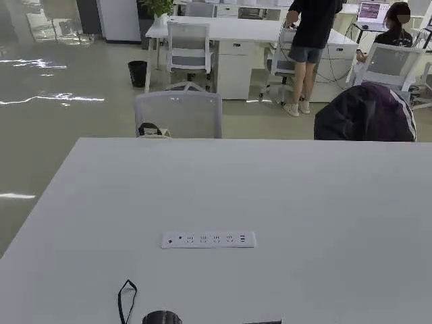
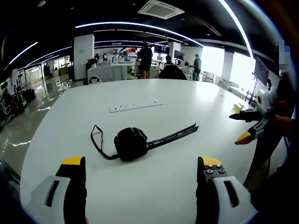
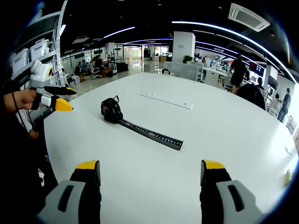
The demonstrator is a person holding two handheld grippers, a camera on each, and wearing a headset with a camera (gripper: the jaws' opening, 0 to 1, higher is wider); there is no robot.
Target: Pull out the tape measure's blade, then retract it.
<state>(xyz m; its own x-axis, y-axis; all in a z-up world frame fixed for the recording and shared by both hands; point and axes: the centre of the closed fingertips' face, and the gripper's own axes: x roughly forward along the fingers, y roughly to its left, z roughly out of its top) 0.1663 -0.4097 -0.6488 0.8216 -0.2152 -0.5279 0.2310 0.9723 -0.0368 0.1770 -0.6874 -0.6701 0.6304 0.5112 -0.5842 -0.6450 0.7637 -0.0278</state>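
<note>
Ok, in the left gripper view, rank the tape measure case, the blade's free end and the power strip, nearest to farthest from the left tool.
1. Tape measure case, just ahead, centre.
2. Blade's free end, farther out, on the right.
3. Power strip, farthest, mid-table.

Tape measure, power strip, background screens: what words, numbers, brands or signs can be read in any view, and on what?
No text is legible in any view.
tape measure's blade: pale marks along it, too small to read.
tape measure's case: black, no label can be made out.
power strip: sockets visible, no printing can be made out.
monitor on a far desk: screen content blurred.
</note>
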